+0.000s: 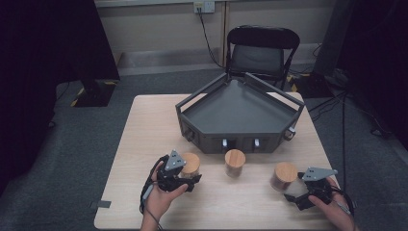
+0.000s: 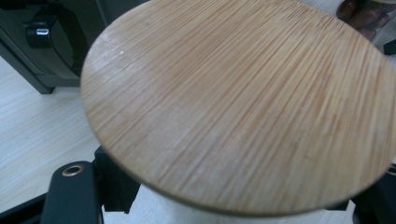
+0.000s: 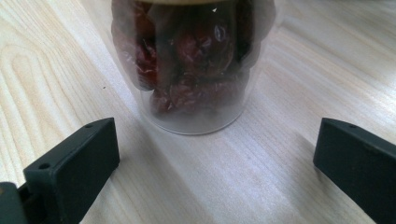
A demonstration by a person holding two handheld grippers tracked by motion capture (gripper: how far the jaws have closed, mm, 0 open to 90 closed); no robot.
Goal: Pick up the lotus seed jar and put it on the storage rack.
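- Wooden surface [image 1: 130, 159]: grey tray [image 1: 240, 113] at back, three jars in front.
- Left tool [image 1: 185, 177] clamps left jar [image 1: 190, 163] below its lid, likely for lifting into tray.
- Right tool [image 1: 296, 190] wide, lined up just short of right jar [image 3: 194, 65].

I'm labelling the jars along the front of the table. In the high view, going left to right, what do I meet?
Left gripper shut on the left jar → middle jar → right jar → right gripper, jaws open.
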